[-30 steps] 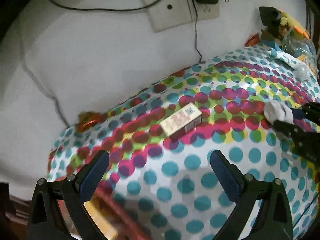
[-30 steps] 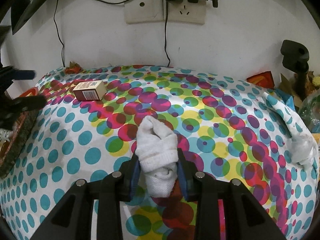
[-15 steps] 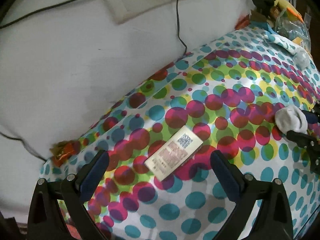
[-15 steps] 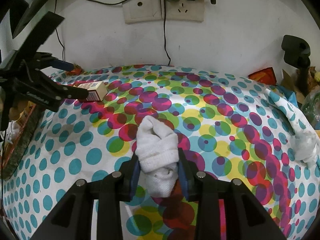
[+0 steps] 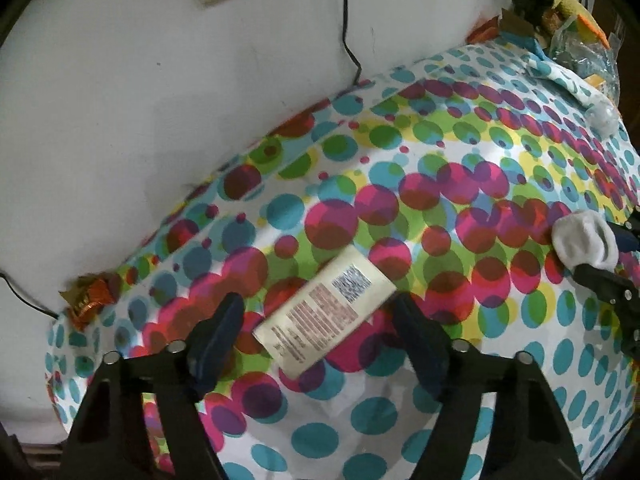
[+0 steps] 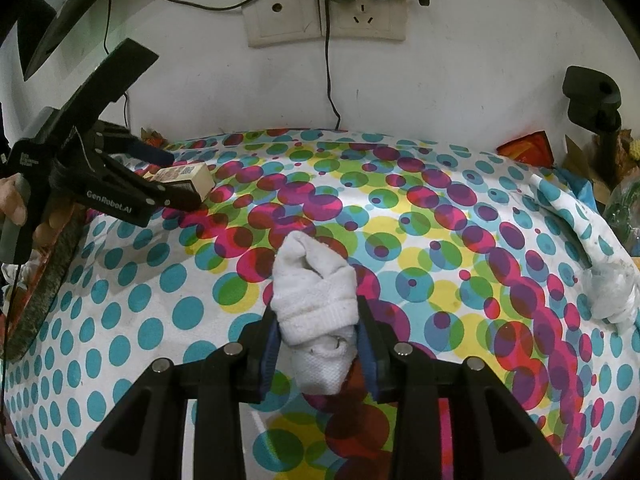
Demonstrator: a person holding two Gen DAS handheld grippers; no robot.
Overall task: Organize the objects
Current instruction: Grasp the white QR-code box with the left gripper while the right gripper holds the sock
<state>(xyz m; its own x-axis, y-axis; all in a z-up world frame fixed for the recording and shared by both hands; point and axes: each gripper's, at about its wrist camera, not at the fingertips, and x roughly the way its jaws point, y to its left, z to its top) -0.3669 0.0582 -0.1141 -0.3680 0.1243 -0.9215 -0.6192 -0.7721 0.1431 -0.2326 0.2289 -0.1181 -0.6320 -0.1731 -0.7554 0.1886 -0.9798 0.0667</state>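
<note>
At the far left of the table, by the wall, we see a crumpled orange wrapper lying on the spotted cloth. Next to it comes our left gripper, tilted steeply down over a small cream box with a printed label and a square code on top. The box lies flat on the cloth, slantwise between the two blue pads; its corner near the code sits just beside the right-hand pad, while a gap shows on the left-hand side. The jaws are closing around the box, and we cannot say that they press on it yet. In the right wrist view the same gripper shows at the left edge with a hand on its grip, its fingers either side of the box.

Moving toward the middle, a rolled white sock rests on the cloth, well apart from the box. Our right gripper has the sock's cuff end between its pads, which sit against both sides of it; the jaws are easing open a little, with the sock between them. From the left wrist view the sock shows at the right edge.

On the wall behind are a pair of sockets with a black plug and cable. At the far right the cloth is bunched up, and beyond it stand a black clamp-like stand and some clutter we cannot make out.
</note>
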